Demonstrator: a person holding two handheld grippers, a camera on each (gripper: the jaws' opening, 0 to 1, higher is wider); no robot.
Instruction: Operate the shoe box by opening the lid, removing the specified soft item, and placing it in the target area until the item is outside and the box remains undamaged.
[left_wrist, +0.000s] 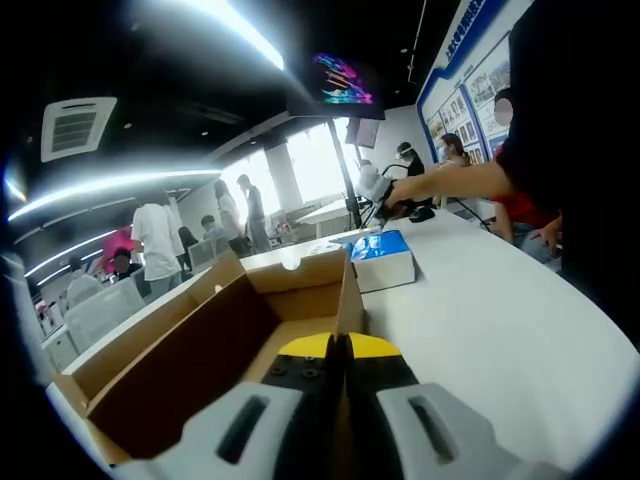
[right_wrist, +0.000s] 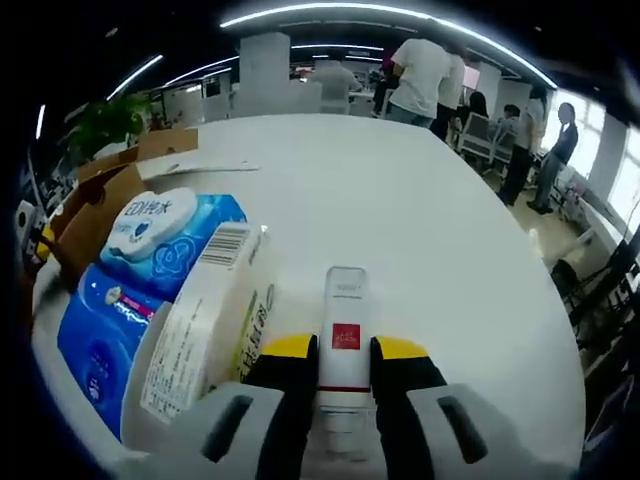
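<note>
The brown cardboard shoe box (left_wrist: 200, 350) stands open on the white table, its inside bare as far as I can see. My left gripper (left_wrist: 338, 346) is shut on the top edge of the box's right wall. Past the box lies a blue and white wipes pack (left_wrist: 385, 258). A hand holds the right gripper (left_wrist: 375, 190) beyond that pack. In the right gripper view, my right gripper (right_wrist: 345, 350) is shut on a white tube (right_wrist: 345, 320) with a red label, held low over the table. The wipes pack (right_wrist: 150, 260) lies left of it, and the shoe box (right_wrist: 90, 210) sits at the far left.
A white carton (right_wrist: 205, 320) leans on the wipes pack, close to my right jaw. A flat cardboard piece (right_wrist: 190, 165) lies behind the pack. The white table (right_wrist: 420, 220) spreads wide to the right. Several people stand and sit around the room (left_wrist: 155, 240).
</note>
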